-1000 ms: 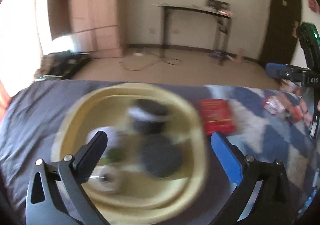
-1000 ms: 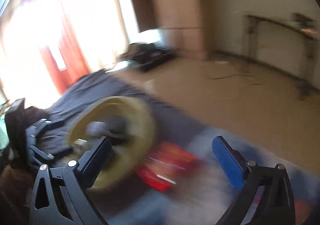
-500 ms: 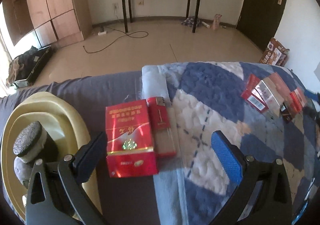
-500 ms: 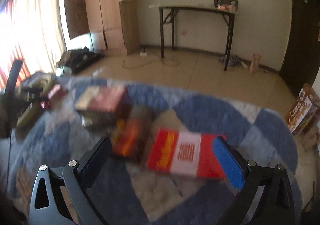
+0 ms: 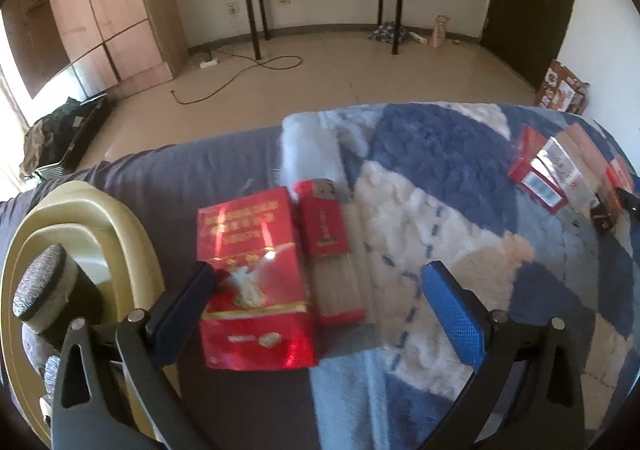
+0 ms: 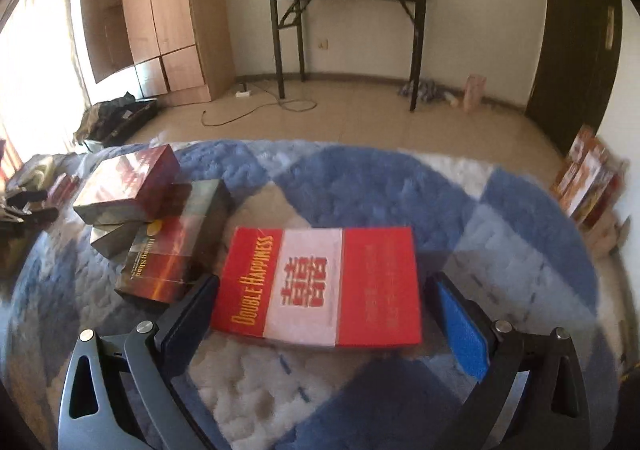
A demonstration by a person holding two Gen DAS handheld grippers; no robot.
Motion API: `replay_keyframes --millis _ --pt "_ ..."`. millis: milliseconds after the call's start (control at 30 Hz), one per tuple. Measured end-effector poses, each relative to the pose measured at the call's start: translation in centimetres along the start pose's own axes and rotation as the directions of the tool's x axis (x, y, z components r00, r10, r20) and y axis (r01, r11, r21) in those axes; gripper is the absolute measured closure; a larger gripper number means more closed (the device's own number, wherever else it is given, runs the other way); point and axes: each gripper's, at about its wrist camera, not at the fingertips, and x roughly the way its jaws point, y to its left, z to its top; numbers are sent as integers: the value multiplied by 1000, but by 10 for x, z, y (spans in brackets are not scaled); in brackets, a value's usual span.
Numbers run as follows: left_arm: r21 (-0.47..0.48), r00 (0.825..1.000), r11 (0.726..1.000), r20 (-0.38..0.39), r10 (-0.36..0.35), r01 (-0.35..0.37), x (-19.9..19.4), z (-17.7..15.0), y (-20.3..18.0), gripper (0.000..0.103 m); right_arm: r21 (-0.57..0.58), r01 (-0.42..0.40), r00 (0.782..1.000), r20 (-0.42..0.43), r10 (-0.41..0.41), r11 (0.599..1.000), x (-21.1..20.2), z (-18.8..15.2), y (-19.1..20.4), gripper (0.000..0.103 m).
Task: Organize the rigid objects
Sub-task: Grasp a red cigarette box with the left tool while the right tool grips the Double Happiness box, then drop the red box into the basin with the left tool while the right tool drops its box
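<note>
Double Happiness carton [image 6: 320,286] lies flat on the blue-and-white blanket [image 6: 400,185], centre of the right wrist view, between the spread fingers of the right gripper [image 6: 324,322]. It looks stiff, light and glossy, so gripping across its short sides seems safest. Lower centre of the left wrist view, the left gripper [image 5: 320,310], also spread, frames a smaller red pack [image 5: 252,282] and lighter [image 5: 324,221].
</note>
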Motion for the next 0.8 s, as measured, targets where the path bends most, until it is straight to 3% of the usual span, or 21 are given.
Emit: replay_keyframes --millis 167,267,400,433,500,600,800 --pt "23 998 999 -35 43 -42 14 6 10 0 -9 -8 1000 6 8 1000 4 4 -3 0" --pt "21 1000 1000 -18 -2 2 18 5 14 1 -28 -2 1000 1 2 1000 10 3 -1 0" --pt "-1 999 999 -37 -34 34 18 2 13 17 -36 -2 1000 3 2 999 10 2 -1 1" --pt "-3 998 999 -37 -47 47 16 1 15 26 -32 -7 1000 6 8 999 9 1 -2 1" --pt "-8 996 997 -36 -83 83 10 0 16 34 -13 -21 1000 16 22 1000 7 1 -6 5" --pt "4 995 995 -39 -96 96 5 -2 16 40 1 -31 999 26 31 1000 5 -1 -9 8" --pt "-38 994 993 -6 -113 113 -12 -5 20 40 2 -33 999 32 33 999 5 -2 -8 8"
